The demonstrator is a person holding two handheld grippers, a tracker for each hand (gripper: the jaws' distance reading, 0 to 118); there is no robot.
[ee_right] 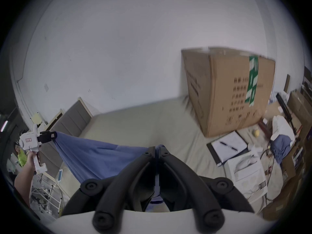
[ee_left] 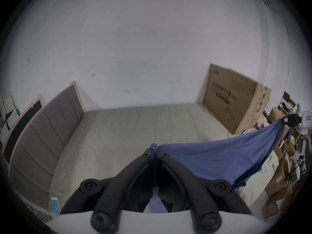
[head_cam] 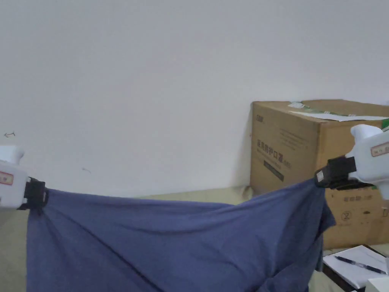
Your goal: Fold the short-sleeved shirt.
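two white-bodied, black-jawed grippers: left gripper point(ee_left: 155, 150) and right gripper point(ee_right: 157, 149), each clamped on a bunched corner of one blue short-sleeved cotton shirt point(head_cam: 171, 243). stretched between them in the air, sagging at mid-span over one beige-sheeted bed point(ee_left: 135, 128). behind, at right on the bed: one brown cardboard box point(head_cam: 304, 152), closed; beside it one open white notebook point(head_cam: 353, 266) bearing one black pen point(head_cam: 361, 264).

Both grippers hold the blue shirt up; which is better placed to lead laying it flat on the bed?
Probably the left gripper: open bed lies below it, while the right gripper hangs near the cardboard box and notebook.
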